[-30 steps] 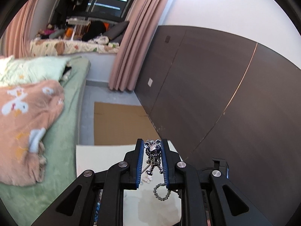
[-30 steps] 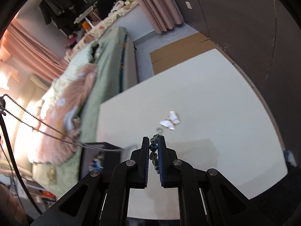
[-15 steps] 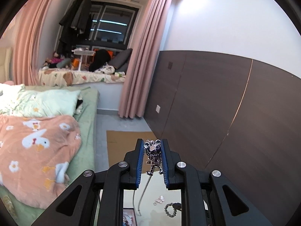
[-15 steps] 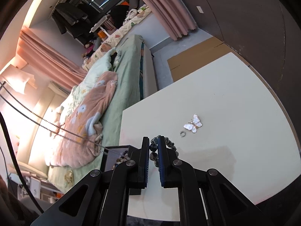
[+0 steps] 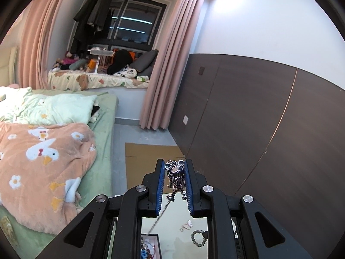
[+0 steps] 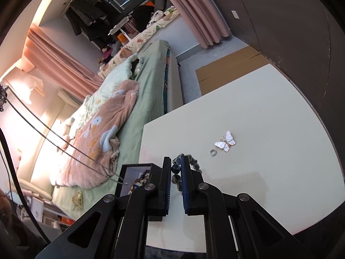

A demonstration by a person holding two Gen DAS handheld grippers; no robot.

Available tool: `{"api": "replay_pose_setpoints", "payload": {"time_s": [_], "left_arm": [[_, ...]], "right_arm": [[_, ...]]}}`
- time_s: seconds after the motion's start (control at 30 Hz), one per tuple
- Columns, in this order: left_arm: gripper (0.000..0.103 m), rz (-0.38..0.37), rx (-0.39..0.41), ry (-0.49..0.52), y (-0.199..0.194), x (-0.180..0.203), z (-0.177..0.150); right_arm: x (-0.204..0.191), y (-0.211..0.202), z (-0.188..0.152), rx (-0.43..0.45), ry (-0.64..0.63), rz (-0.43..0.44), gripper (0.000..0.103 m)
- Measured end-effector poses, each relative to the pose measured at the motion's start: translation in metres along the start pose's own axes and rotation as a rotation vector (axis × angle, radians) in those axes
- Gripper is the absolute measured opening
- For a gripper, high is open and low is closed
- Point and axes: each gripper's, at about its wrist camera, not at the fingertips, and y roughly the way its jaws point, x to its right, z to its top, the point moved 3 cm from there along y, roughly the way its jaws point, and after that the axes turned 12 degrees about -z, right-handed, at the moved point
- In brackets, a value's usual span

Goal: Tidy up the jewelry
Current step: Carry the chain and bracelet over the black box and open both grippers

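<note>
The left gripper (image 5: 175,168) is pinching a silver, bead-studded bear-shaped pendant (image 5: 176,178) between its blue-padded jaws, high above the pale tabletop (image 5: 176,220). A thin silver chain (image 5: 158,218) is trailing from the pendant down toward an open black jewelry box (image 5: 148,247). On the table, a small white butterfly brooch (image 5: 188,224) is lying near a dark beaded bracelet (image 5: 197,238). An orange duck-patterned blanket (image 5: 41,164) is covering the bed at left.
</note>
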Motion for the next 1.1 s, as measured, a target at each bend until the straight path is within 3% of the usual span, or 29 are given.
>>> {"api": "replay_pose_setpoints", "payload": {"time_s": [0.33, 0.77, 1.1], "left_arm": [[0.018, -0.008, -0.044, -0.028, 0.021, -0.010, -0.021], [0.019, -0.020, -0.175, -0.137, 0.068, -0.042, -0.096], [0.019, 0.016, -0.268, -0.195, 0.091, -0.073, -0.136]], "right_arm": [[0.000, 0.001, -0.002, -0.005, -0.007, 0.002, 0.011], [-0.002, 0.000, -0.003, -0.001, -0.017, 0.010, 0.010], [-0.014, -0.001, -0.005, 0.000, -0.041, 0.029, 0.011]]}}
